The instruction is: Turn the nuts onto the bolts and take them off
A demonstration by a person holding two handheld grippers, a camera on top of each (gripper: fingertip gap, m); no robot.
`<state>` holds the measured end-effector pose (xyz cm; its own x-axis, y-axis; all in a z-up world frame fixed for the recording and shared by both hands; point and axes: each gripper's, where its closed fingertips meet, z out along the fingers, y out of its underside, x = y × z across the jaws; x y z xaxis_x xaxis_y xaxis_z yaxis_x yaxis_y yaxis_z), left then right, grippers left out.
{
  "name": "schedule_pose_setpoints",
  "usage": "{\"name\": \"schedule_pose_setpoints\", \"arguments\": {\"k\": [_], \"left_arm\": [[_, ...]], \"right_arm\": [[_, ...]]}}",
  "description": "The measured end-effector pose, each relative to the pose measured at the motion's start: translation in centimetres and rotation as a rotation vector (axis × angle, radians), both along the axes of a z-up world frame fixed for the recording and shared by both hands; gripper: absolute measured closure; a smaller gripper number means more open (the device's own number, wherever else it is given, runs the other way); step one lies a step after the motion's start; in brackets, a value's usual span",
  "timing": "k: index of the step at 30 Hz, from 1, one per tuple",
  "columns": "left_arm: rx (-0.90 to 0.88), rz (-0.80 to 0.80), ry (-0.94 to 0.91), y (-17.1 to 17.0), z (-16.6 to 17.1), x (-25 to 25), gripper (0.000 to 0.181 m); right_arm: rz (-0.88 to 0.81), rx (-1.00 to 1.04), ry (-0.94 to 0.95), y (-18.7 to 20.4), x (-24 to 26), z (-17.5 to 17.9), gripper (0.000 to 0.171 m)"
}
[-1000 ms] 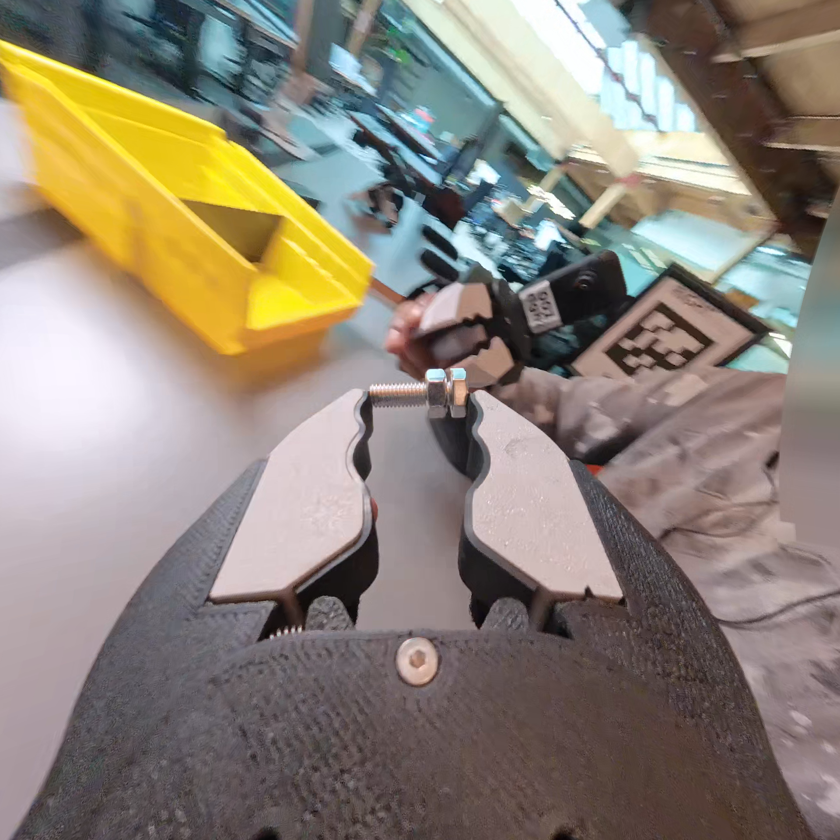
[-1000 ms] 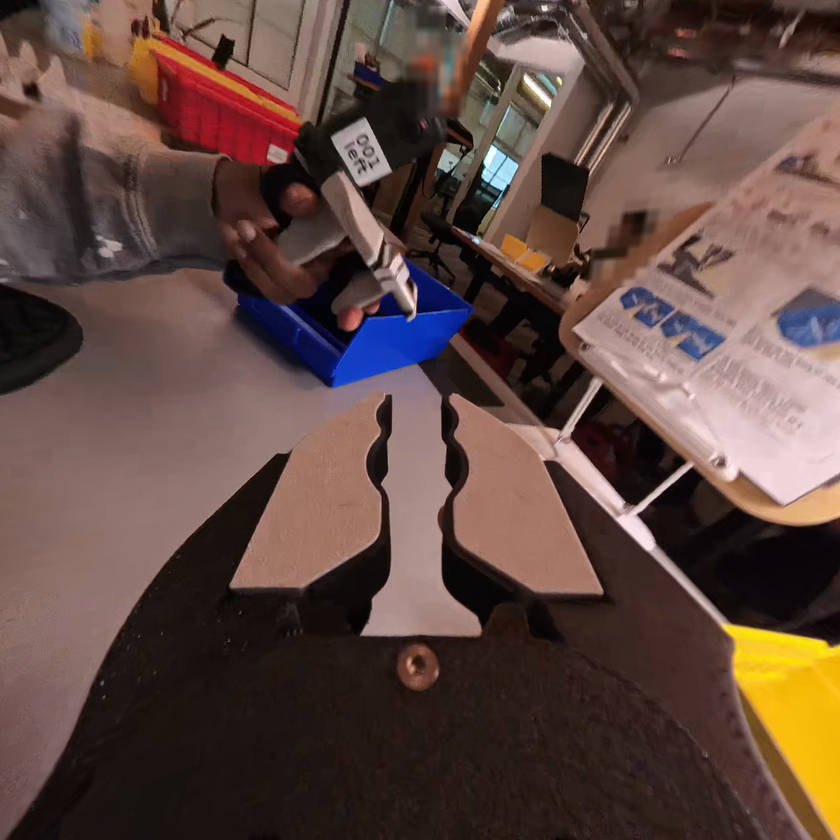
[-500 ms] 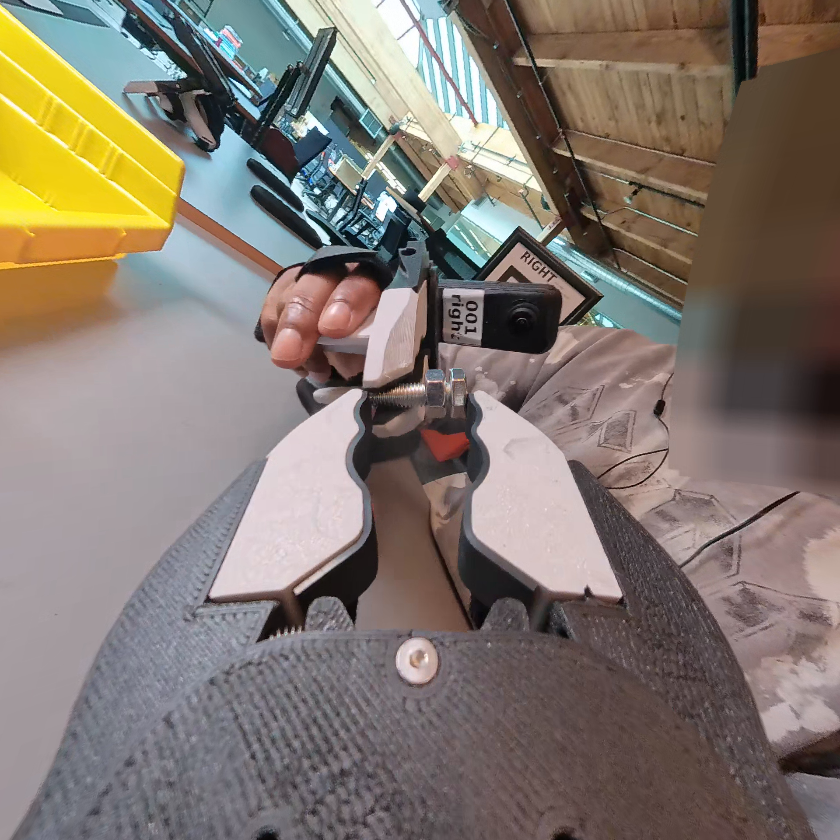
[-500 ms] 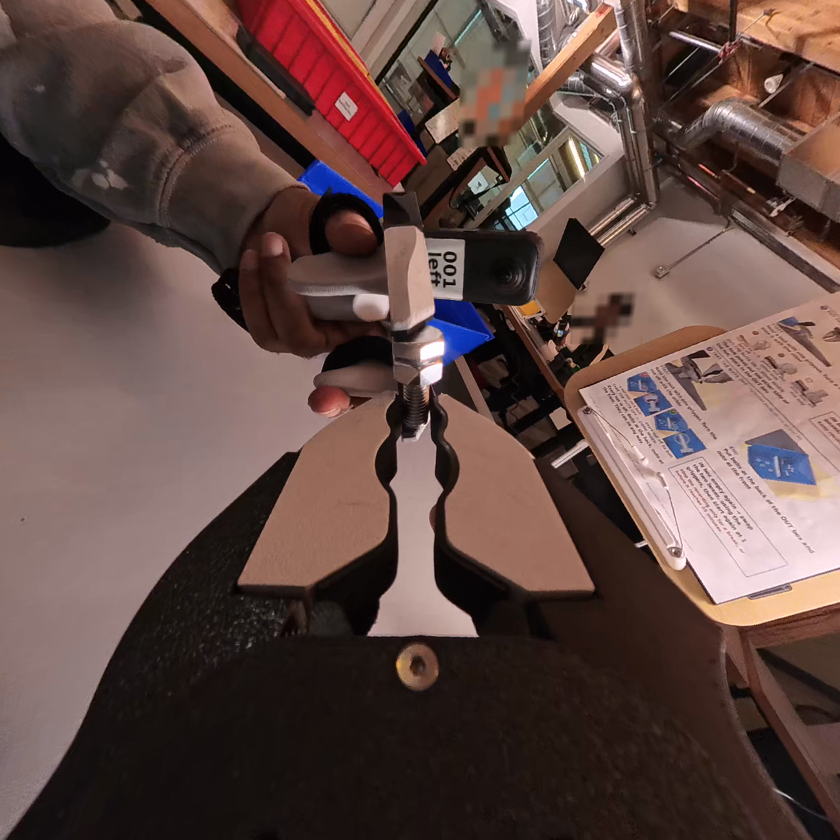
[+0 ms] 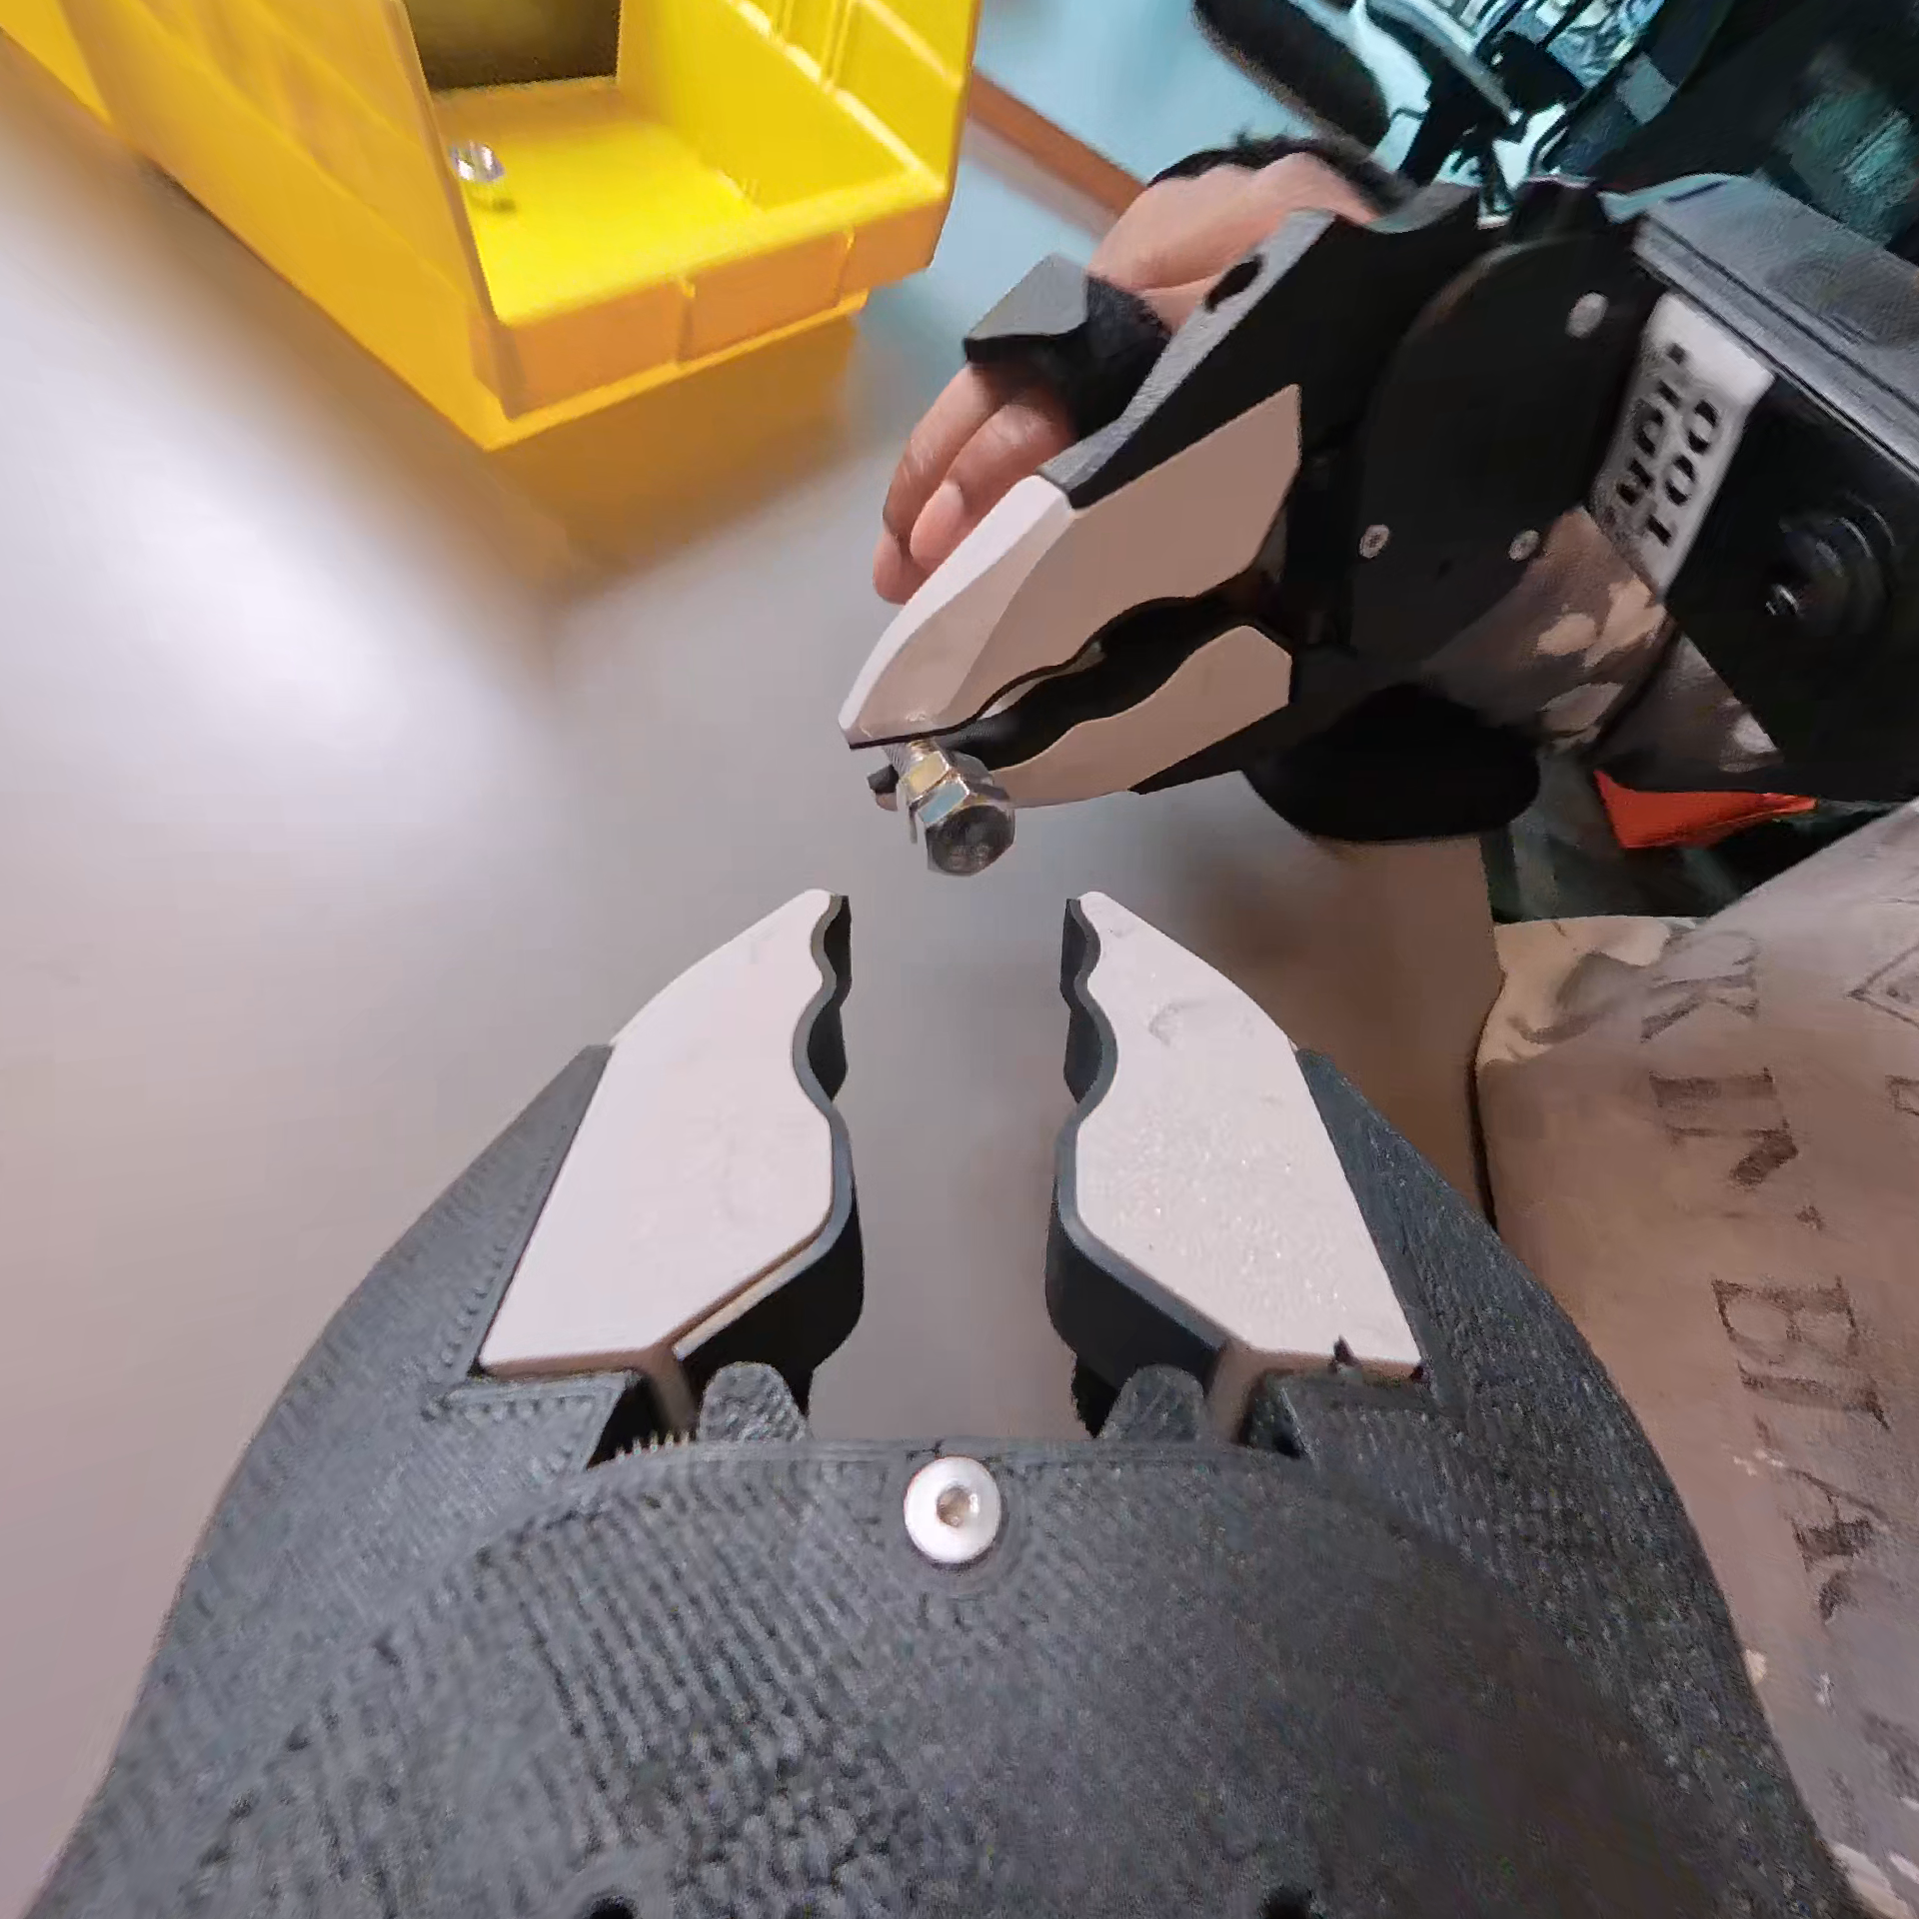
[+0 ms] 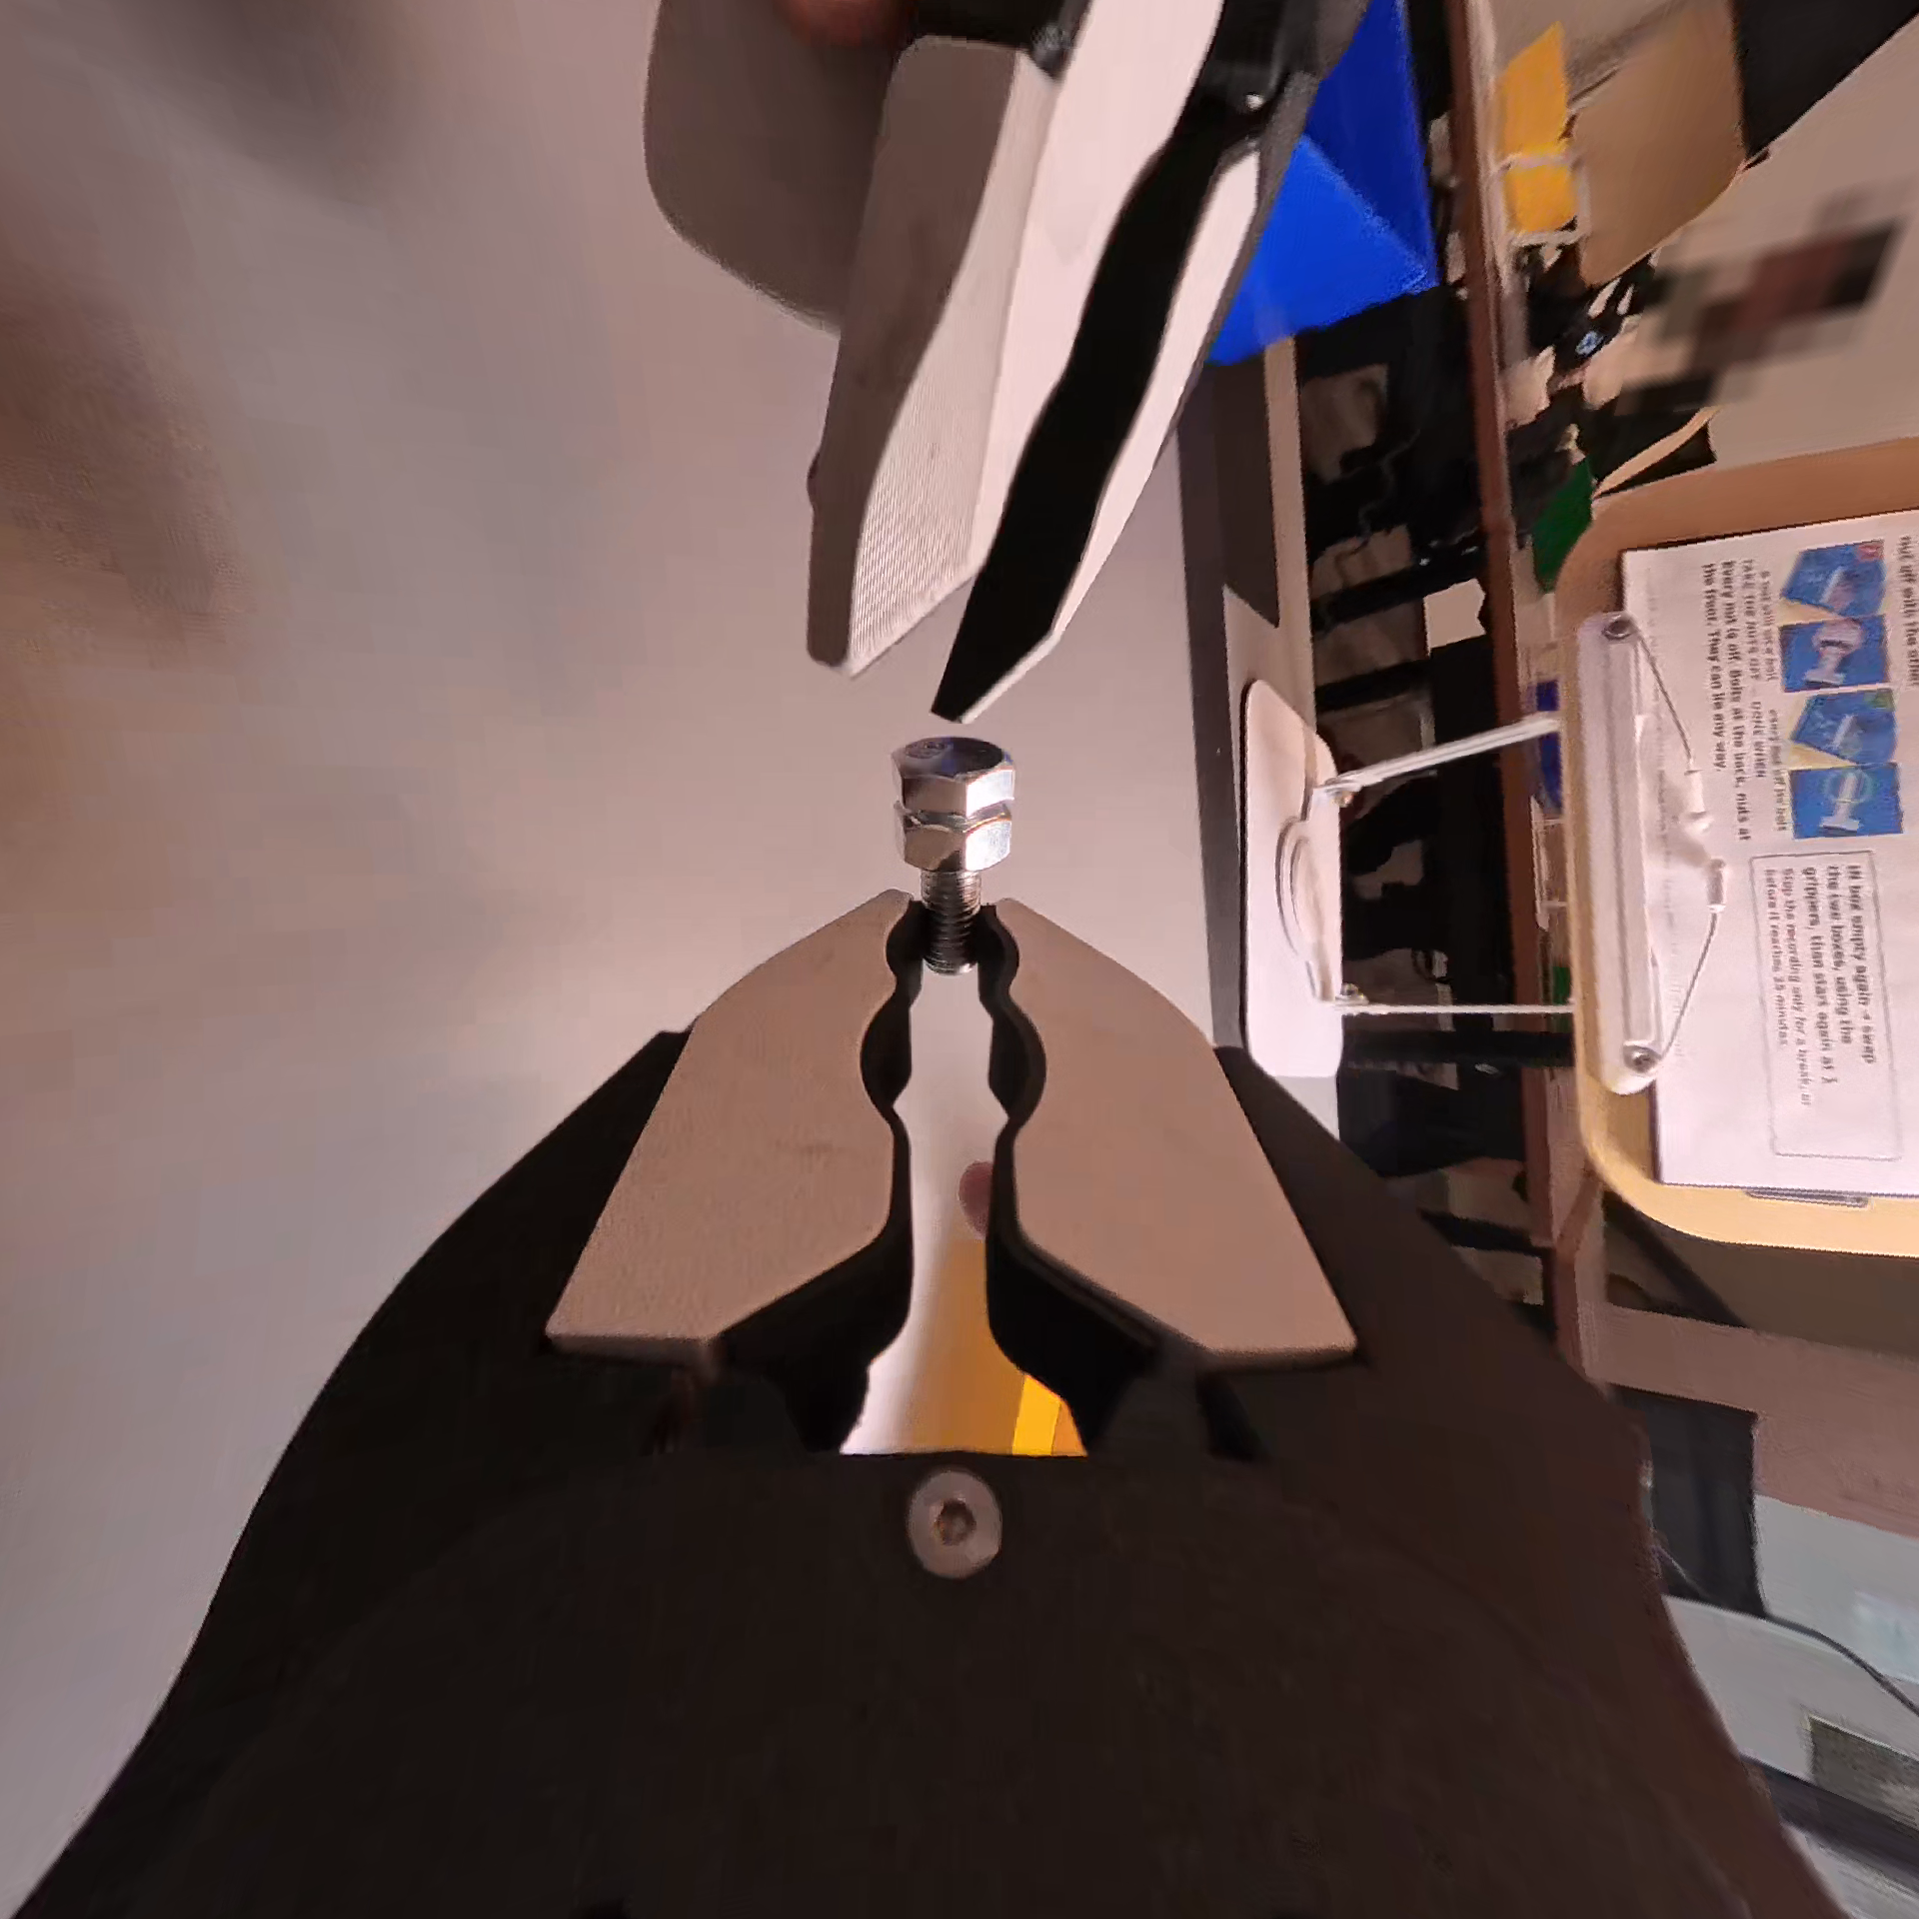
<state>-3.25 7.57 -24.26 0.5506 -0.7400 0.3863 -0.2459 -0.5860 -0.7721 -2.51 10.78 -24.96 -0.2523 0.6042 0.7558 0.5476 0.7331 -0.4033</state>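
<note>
Right gripper (image 6: 950,914) clamps the bolt (image 6: 949,929) by its threaded shank, long axis running straight out from its tips, nut (image 6: 953,846) seated against the head. Left gripper (image 5: 953,914) empty, spread wide, just short of the head, nearest the nut

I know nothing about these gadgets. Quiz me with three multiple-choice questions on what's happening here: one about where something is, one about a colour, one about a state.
1. Where is the silver threaded bolt?
A. In the bin
B. Between the right gripper's fingers
C. On the table

2. What colour is the plastic bin beyond the left gripper?
A. Yellow
B. Green
C. White

3. How are the left gripper's fingers?
A. Clamped on the bolt
B. Shut, empty
C. Open, empty

Answers: 1 B, the fingertips pinch its threaded end, with the silver hex nut against the head. 2 A, plainly yellow. 3 C, a wide gap shows bare table.
</note>
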Motion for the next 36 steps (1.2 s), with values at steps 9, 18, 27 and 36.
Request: {"name": "schedule_pose_setpoints", "arguments": {"k": [9, 18, 27, 36], "left_arm": [[-0.211, 0.042, -0.059, 0.2, -2.6, 0.3, 0.148], [-0.106, -0.002, -0.024, 0.1, -2.7, 0.5, 0.161], [0.292, -0.058, -0.393, -0.1, 4.8, 1.3, 0.162], [0.385, -0.057, -0.546, -0.9, 7.0, 1.8, 0.161]], "right_arm": [[0.064, 0.291, -0.096, -0.4, -0.9, -2.1, 0.161], [0.063, 0.303, -0.088, -0.3, -0.8, -2.1, 0.161], [0.136, -0.94, 0.458, -1.0, 0.8, 6.5, 0.137], [0.286, -1.397, 0.601, -3.0, 0.7, 9.7, 0.159]]}}
